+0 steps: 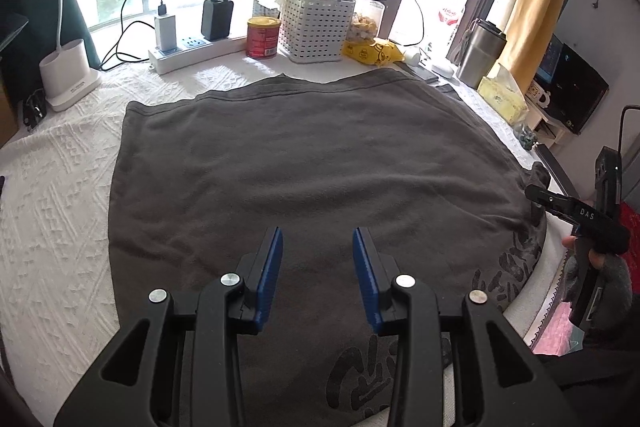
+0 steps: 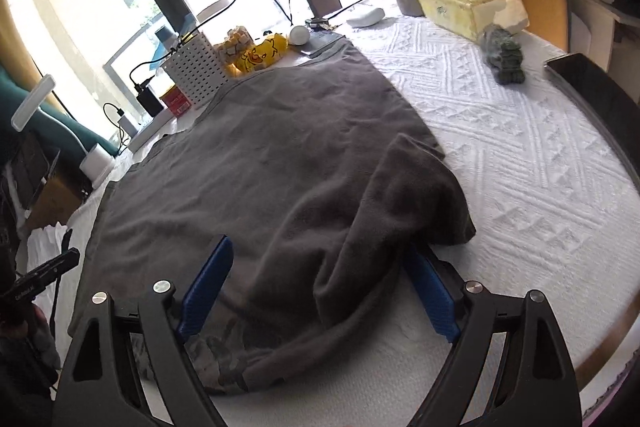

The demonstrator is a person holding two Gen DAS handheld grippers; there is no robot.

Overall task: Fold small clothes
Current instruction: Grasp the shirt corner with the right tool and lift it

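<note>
A dark grey T-shirt (image 1: 300, 155) with a faded print lies spread flat on the white textured table cover (image 1: 60, 195). My left gripper (image 1: 317, 233) hovers open over its near part, with nothing between the blue pads. At the shirt's right edge my right gripper (image 2: 320, 247) stands wide open, and the shirt (image 2: 260, 155) lies loose between its fingers. A folded-over sleeve (image 2: 420, 195) drapes across the tip of its right finger (image 2: 436, 303). From the left wrist view, that gripper's black body (image 1: 588, 215) shows in a gloved hand.
Along the window edge stand a power strip (image 1: 180, 53), a red can (image 1: 263, 37), a white perforated basket (image 1: 316, 23), a yellow duck bag (image 1: 374, 53) and a steel tumbler (image 1: 480, 53). A yellow tissue box (image 2: 464, 7), a green object (image 2: 504, 55) and a phone (image 2: 576, 75) lie right.
</note>
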